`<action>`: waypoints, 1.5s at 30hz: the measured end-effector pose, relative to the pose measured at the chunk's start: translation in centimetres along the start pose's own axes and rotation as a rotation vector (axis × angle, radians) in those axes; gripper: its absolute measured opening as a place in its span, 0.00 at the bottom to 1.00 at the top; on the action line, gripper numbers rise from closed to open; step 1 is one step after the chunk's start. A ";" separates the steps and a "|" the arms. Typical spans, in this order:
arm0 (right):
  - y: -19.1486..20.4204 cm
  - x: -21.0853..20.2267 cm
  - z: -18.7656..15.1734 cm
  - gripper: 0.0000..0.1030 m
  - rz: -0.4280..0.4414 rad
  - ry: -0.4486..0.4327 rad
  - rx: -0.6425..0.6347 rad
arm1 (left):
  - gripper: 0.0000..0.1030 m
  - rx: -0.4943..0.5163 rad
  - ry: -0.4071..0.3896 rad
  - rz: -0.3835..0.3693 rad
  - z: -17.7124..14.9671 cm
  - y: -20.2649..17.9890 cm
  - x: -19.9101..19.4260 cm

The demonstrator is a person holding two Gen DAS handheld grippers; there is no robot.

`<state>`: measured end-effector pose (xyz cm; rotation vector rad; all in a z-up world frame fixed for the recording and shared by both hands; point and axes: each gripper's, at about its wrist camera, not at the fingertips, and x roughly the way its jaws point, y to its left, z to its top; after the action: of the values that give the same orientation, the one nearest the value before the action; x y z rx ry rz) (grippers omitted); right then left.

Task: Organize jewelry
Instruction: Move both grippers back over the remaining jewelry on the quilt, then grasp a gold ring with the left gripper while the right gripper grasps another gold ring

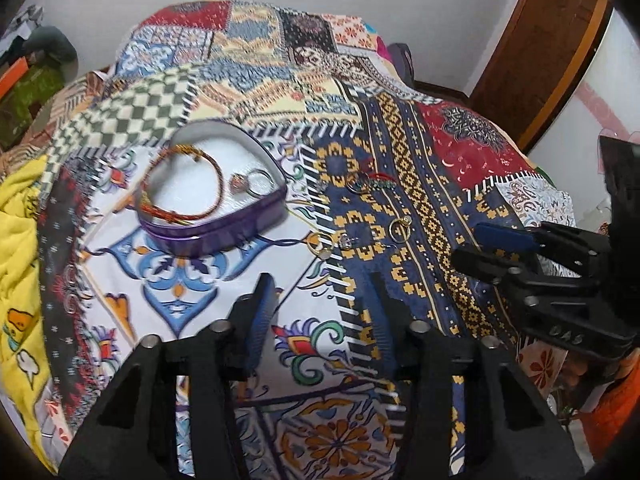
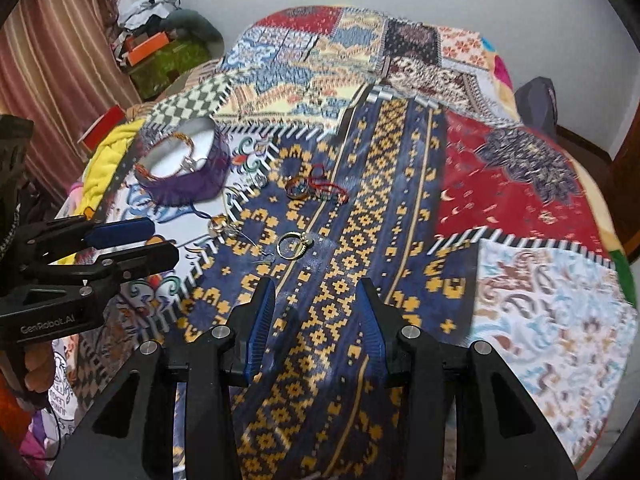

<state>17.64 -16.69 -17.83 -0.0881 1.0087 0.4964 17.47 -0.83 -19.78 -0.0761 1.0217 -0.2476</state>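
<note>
Jewelry, loose on the patchwork bedspread (image 2: 520, 200) to the right of the purple heart tin (image 1: 216, 232).
Light, stiff, slippery; I would pinch the gold ring (image 2: 294, 245) across its band. Both my hand-held grippers, left (image 1: 320, 300) and right (image 2: 316, 300), stand apart, empty. Tin holds one bangle (image 1: 184, 184), two rings.

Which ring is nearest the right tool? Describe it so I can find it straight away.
On the quilt, find the navy strip with yellow geometric motifs running away from the right tool. The gold ring lies flat on that strip, just ahead of the open tool. Unlike the two small rings at the strip's white fringe or the red-thread tangle farther back, it lies alone.
</note>
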 end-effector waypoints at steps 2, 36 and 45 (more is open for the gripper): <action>-0.2 0.8 0.1 0.37 0.014 0.019 0.003 | 0.28 -0.011 0.024 -0.015 0.2 0.1 0.9; 1.1 3.8 2.4 0.23 0.028 0.048 -0.129 | 0.17 0.110 0.005 0.074 1.8 -1.6 5.1; 0.8 1.6 2.3 0.23 0.021 0.009 -0.100 | 0.16 0.066 0.005 0.056 1.2 -1.1 3.6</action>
<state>19.79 -14.77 -17.77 -0.1694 0.9943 0.5661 20.15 -2.83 -21.96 0.0124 1.0181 -0.2306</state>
